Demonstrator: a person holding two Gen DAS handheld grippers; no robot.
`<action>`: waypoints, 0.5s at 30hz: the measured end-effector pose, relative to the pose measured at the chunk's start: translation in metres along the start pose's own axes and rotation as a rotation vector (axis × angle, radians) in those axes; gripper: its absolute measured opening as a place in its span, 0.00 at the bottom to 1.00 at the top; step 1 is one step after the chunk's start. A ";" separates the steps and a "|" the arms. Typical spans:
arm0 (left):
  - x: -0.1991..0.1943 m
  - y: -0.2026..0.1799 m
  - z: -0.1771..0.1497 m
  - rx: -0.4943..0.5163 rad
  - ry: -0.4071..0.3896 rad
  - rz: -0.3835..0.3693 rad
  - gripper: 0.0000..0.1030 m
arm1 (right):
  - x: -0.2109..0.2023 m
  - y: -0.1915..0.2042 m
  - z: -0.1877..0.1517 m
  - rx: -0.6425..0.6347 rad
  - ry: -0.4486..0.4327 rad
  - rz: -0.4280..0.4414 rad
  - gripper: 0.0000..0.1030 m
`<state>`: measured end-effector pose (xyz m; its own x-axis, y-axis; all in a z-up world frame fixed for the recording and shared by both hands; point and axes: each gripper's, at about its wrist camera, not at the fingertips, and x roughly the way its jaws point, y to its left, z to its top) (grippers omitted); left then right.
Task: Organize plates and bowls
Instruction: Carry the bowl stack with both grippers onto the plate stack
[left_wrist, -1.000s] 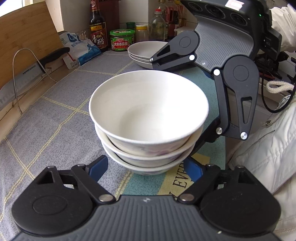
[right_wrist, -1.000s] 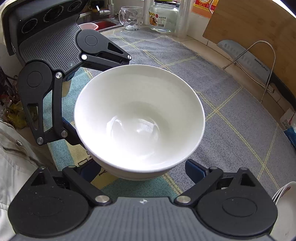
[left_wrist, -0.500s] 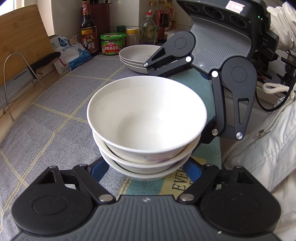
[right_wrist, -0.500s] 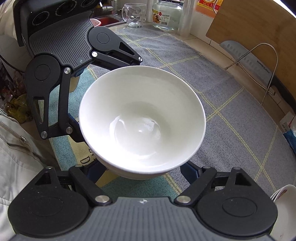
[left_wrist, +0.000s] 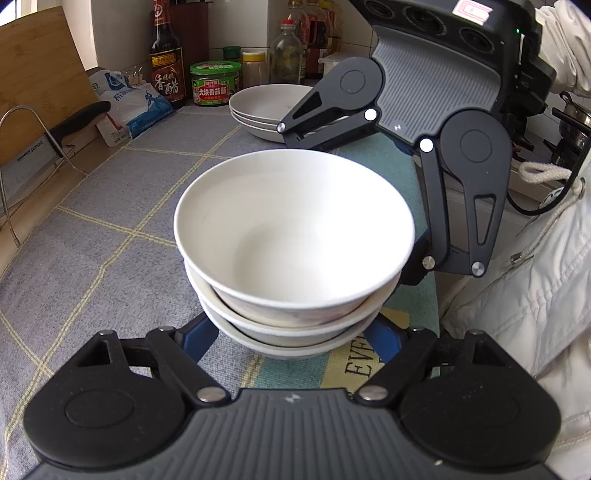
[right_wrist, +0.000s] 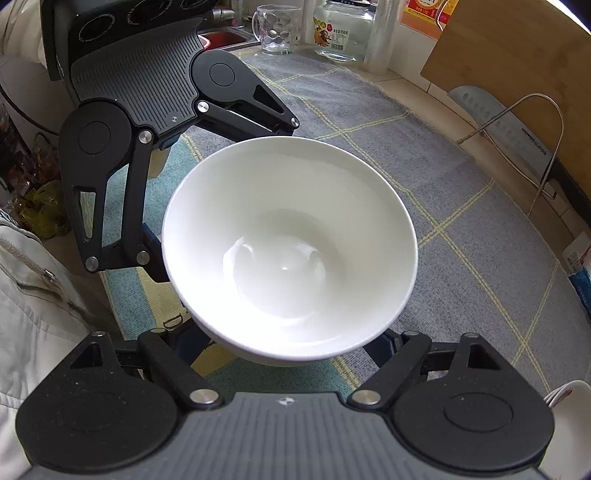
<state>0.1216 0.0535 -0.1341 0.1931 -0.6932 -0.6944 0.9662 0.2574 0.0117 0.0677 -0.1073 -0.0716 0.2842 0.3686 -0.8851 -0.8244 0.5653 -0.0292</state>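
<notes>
A stack of three white bowls (left_wrist: 291, 236) is held between both grippers above the grey mat; from the right wrist only the top bowl (right_wrist: 288, 251) shows. My left gripper (left_wrist: 291, 343) is shut on the bottom of the stack from one side, blue fingers (left_wrist: 197, 338) against the lowest bowl. My right gripper (right_wrist: 284, 347) is shut on the stack from the opposite side. Each gripper shows in the other's view across the bowls. A stack of white plates (left_wrist: 266, 110) sits further back on the mat.
Grey checked mat (left_wrist: 110, 229) covers the counter. Sauce bottle (left_wrist: 166, 55), green jar (left_wrist: 214, 83) and salt bag (left_wrist: 129, 103) stand behind the plates. Cutting board (right_wrist: 517, 62), cleaver (right_wrist: 509, 129) on a wire rack, glass mug (right_wrist: 275, 29) and jar (right_wrist: 341, 29) line the wall.
Both grippers have carried the bowl stack a little along the mat toward the plates; the plates and bottles appear nearer and lower. The hold on the stack is unchanged.
</notes>
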 end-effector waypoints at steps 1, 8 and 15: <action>0.000 0.001 0.000 0.000 0.001 -0.004 0.83 | 0.000 0.000 0.000 0.002 0.000 0.002 0.87; 0.001 0.002 0.001 -0.004 0.014 -0.012 0.82 | 0.000 -0.001 0.000 0.011 -0.004 0.007 0.87; 0.002 0.001 0.004 -0.012 0.027 -0.010 0.82 | -0.001 -0.002 -0.001 0.021 -0.006 0.013 0.87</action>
<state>0.1236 0.0498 -0.1330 0.1785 -0.6773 -0.7137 0.9659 0.2587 -0.0040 0.0688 -0.1090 -0.0712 0.2762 0.3802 -0.8827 -0.8176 0.5758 -0.0077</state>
